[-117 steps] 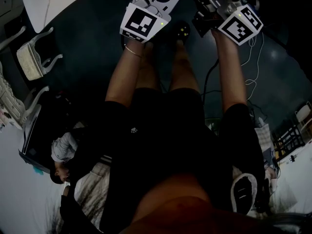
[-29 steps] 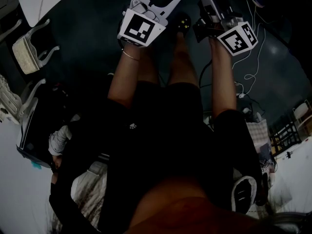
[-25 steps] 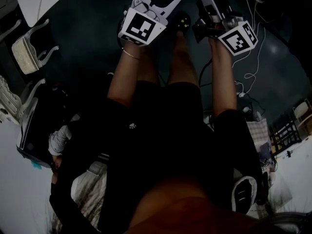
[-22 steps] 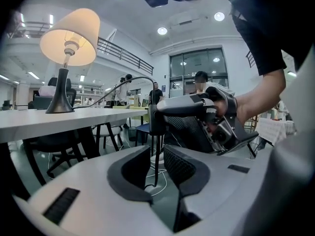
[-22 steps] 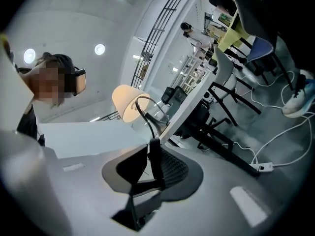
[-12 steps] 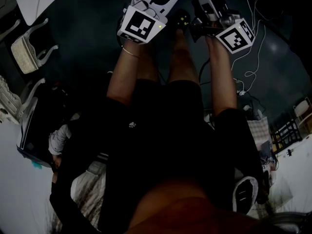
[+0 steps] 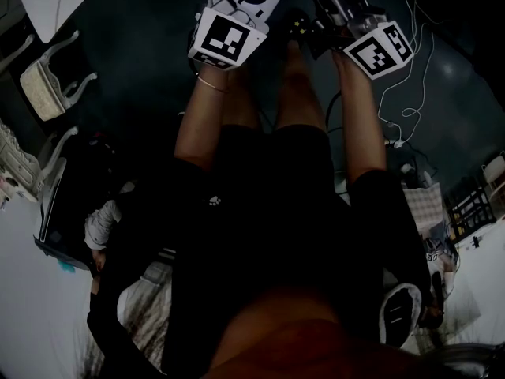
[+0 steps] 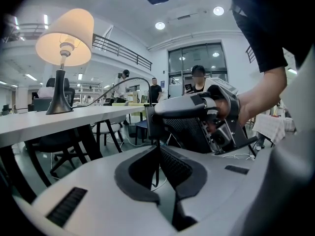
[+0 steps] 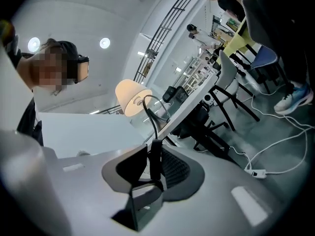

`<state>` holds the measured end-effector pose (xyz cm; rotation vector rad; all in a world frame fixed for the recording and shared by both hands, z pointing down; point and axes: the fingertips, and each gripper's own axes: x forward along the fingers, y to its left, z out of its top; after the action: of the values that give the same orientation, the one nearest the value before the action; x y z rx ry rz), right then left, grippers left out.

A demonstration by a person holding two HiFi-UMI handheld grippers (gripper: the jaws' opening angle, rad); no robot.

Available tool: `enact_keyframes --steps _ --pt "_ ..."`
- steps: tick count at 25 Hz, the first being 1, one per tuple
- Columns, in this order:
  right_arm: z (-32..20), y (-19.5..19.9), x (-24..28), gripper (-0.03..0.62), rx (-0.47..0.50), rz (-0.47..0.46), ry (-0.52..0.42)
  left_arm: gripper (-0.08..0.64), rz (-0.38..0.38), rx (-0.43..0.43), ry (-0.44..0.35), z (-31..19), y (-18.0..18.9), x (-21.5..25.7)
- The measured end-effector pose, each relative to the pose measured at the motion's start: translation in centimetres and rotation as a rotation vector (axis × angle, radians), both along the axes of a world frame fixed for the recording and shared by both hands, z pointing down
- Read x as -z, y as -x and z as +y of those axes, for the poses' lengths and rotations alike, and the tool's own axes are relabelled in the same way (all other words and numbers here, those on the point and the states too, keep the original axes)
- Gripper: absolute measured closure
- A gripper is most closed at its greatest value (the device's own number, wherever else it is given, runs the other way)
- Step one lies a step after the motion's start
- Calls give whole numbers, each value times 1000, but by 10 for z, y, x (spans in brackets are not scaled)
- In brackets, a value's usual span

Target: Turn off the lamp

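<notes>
Warm yellow light glows in the shade of the lamp [image 8: 64, 38], which stands far left on the white counter [image 8: 59, 124], so it is not yet off. Its black cord [image 8: 123, 85] arcs right to an inline switch [image 8: 150, 123]. The left hand-held gripper [image 8: 158, 155] stands narrow, apparently pinched on the cord just below the switch. The right hand-held gripper [image 9: 153, 167] is clamped on the switch body itself. The step in hand looks like working that switch; the next move calls for a firmer squeeze, or a pad shifted onto the button. The button cannot be made out, and the dark head view cuts both jaw pairs off at its top edge
</notes>
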<state>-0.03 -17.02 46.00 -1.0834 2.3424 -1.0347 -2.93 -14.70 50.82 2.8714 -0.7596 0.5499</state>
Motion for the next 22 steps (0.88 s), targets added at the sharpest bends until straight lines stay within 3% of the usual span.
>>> enact_keyframes --steps 11,22 --pt "0 -4 4 494 3 11 -38 538 -8 5 19 2 2 -4" --pt "-1 1 -9 502 28 6 21 538 3 -16 17 7 -2 -1"
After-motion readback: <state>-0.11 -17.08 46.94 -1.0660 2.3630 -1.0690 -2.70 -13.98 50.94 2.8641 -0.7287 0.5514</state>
